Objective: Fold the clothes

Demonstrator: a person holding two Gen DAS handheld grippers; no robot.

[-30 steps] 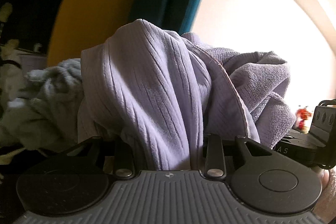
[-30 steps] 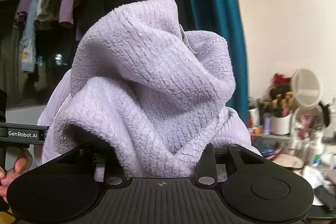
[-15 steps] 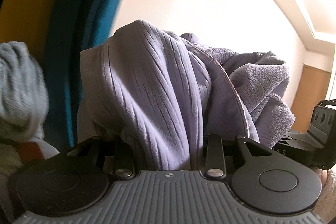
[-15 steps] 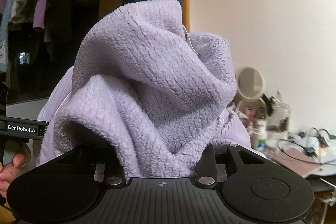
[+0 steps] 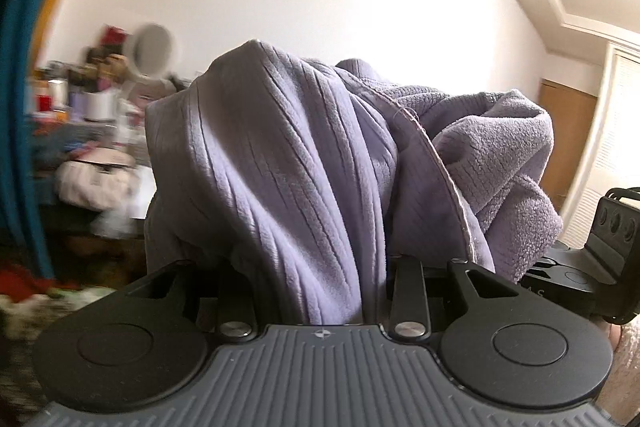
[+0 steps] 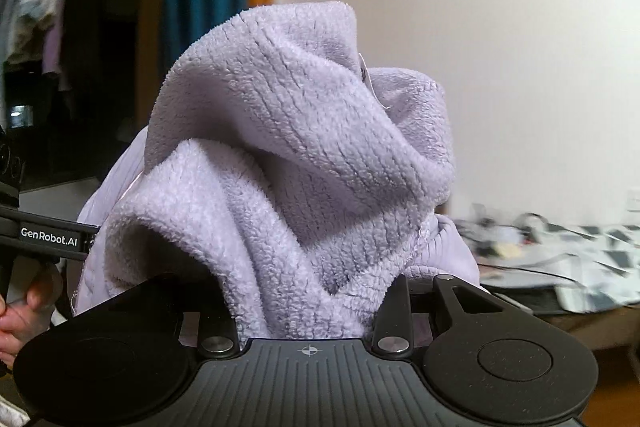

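One lilac fleece garment (image 5: 304, 179) is gripped, bunched upward without clear long axis, by left tongs (image 5: 320, 291) and right tongs (image 6: 308, 303).

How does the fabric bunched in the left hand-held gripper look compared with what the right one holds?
Left hand-held gripper shows smooth ribbed lilac cloth with a stitched hem; right hand-held gripper shows fluffy, paler lilac fleece with a small tag. Both bunches stand up from the jaws, hiding the fingertips.

A cluttered table (image 5: 60, 147) bears blurred jars and a round mirror (image 5: 154, 47)
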